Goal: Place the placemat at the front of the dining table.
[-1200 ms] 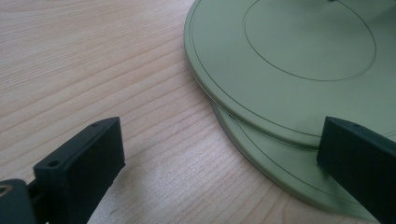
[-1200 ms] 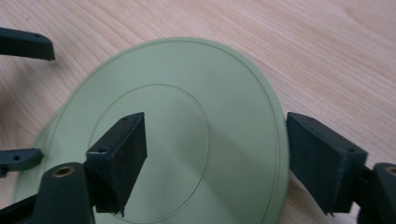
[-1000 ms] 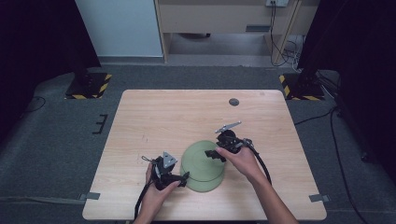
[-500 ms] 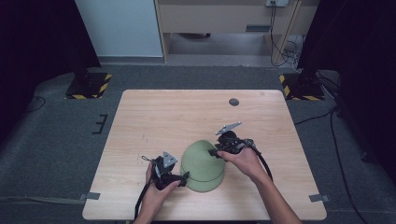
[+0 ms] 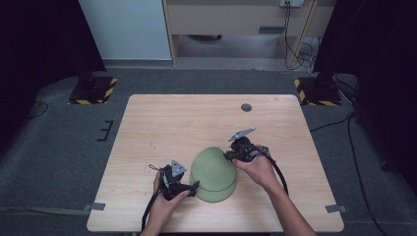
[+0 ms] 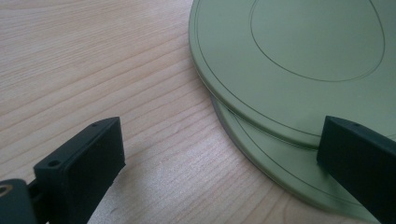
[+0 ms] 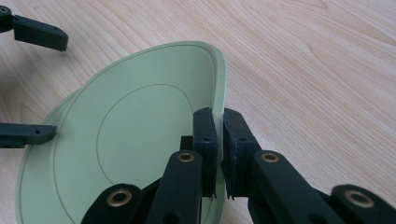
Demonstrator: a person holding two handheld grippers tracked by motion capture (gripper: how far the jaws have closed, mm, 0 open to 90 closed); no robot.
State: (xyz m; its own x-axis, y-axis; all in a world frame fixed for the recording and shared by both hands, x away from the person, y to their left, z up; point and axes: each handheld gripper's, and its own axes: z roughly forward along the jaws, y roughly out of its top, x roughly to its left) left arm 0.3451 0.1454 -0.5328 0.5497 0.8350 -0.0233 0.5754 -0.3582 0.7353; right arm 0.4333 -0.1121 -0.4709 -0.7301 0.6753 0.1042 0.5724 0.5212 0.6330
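High view: two green plates [image 5: 214, 173] lying stacked near the front edge of the wooden table [image 5: 162, 123], upper plate [image 5: 212, 167] tilting up off the lower plate [image 5: 219, 192] on its right side. Right gripper [image 5: 232, 156] meeting the upper plate's right rim; left gripper [image 5: 193, 187] sitting low at the stack's left edge. Small dark disc [image 5: 246, 107] lying well apart, toward the far side.

Right gripper view: jaws having just been closing, now pinching the rim of the upper plate [image 7: 140, 140], one pad on each face (rim standing steeply tilted). Left gripper [image 7: 28, 84] showing beyond.

Left gripper view: jaws spread wide, gripping nothing; right pad [image 6: 359, 163] overlapping the stack's edge, left pad [image 6: 81, 163] over bare wood. Upper plate [image 6: 289, 56] sitting offset on the lower plate [image 6: 280, 172].
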